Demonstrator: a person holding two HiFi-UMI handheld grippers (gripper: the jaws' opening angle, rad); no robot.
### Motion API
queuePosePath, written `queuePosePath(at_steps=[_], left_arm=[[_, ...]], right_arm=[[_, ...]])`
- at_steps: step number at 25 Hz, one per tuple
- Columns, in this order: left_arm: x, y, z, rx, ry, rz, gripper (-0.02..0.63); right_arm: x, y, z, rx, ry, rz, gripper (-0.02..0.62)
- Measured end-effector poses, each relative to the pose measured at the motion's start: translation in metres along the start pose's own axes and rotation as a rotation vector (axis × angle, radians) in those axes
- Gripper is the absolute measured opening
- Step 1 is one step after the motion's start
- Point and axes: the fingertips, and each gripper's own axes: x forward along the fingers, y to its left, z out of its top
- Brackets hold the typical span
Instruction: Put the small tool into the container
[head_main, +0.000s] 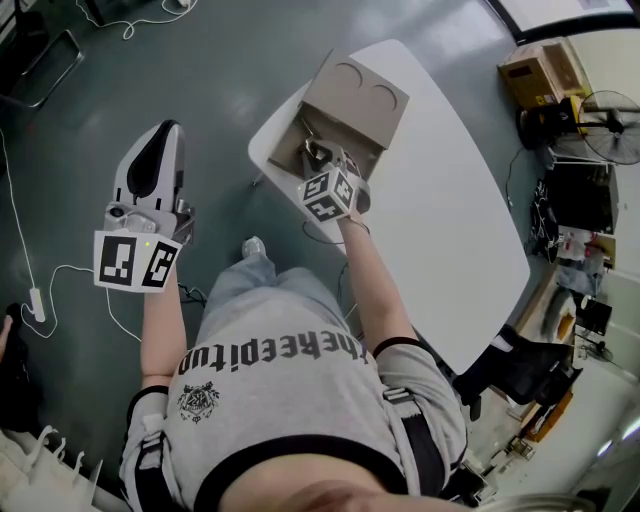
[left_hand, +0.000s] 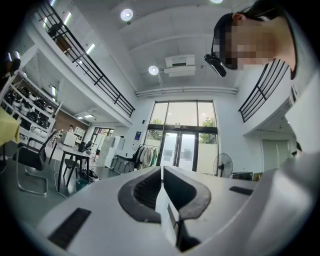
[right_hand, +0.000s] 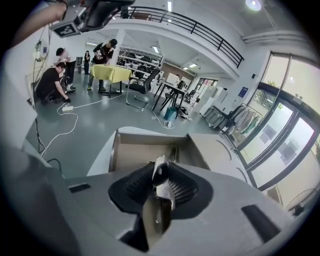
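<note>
1. The shiny metal small tool (right_hand: 160, 169) sits loose between the right gripper's (head_main: 322, 158) parted ribbed pads, above the open cardboard box (right_hand: 135, 150)
2. The left gripper (left_hand: 161, 172) is empty, jaws pressed together, over bare floor
3. The box sits at the smooth white table's (head_main: 450, 200) rounded edge

Bright, even light comes from tall windows (left_hand: 182, 120) and round ceiling lamps (left_hand: 127, 14); both gripper views bulge fisheye-wise, corners black, foreground soft.

Right gripper view: small tool (right_hand: 160, 175) partly buried in right hand-held gripper (right_hand: 161, 169); container (right_hand: 135, 152) floor blocked at 6 o'clock.
</note>
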Motion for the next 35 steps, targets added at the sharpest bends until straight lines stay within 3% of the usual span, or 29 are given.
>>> queuePosePath(at_steps=[4,11,12,14,17,35], left_arm=[[0.000,-0.005,0.001,0.004,0.000,-0.008,0.014],[0.001,-0.018,0.001,0.007,-0.002,-0.030,0.014],[0.000,-0.021,0.002,0.007,-0.002,-0.034,0.014],[0.000,-0.027,0.002,0.007,-0.004,-0.041,0.014],[-0.001,-0.037,0.003,0.007,-0.006,-0.049,0.014],[-0.024,-0.127,0.004,0.041,-0.015,-0.053,0.014]], right_arm=[[0.001,0.004,0.000,0.032,-0.001,0.030,0.100],[-0.021,-0.006,0.017,0.287,-0.133,0.067,0.125],[-0.027,-0.010,0.020,0.330,-0.163,0.063,0.114],[-0.041,-0.017,0.026,0.401,-0.217,0.047,0.023],[-0.062,-0.024,0.032,0.470,-0.278,0.047,0.003],[-0.183,-0.039,0.025,0.497,-0.508,-0.024,0.003]])
